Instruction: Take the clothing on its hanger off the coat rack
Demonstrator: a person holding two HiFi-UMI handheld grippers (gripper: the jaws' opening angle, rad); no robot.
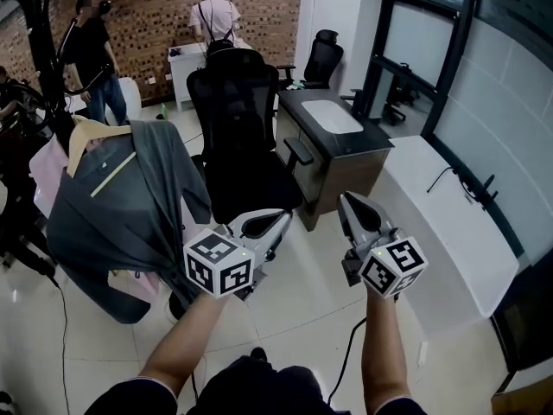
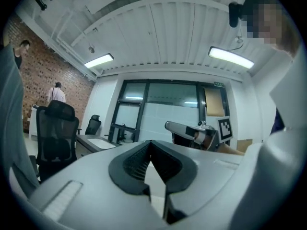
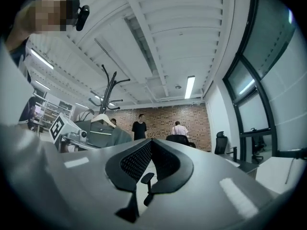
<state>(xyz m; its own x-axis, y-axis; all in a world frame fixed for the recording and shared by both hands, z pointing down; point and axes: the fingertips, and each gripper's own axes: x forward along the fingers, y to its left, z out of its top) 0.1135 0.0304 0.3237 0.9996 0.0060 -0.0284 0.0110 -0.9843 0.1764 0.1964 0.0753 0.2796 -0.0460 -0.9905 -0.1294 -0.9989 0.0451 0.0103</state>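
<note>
Hanger mostly hidden beneath the grey clothing

place: office, open-plan. evidence: black mesh chair at 12 o'clock; dark desk at 1 o'clock, second chair behind it; long white desk at 3 o'clock; glass partition at 2 o'clock; brick wall at 11 o'clock, a person standing at a white table there; coat rack at 10 o'clock; strip lights on a ribbed ceiling; pale tiled floor.
</note>
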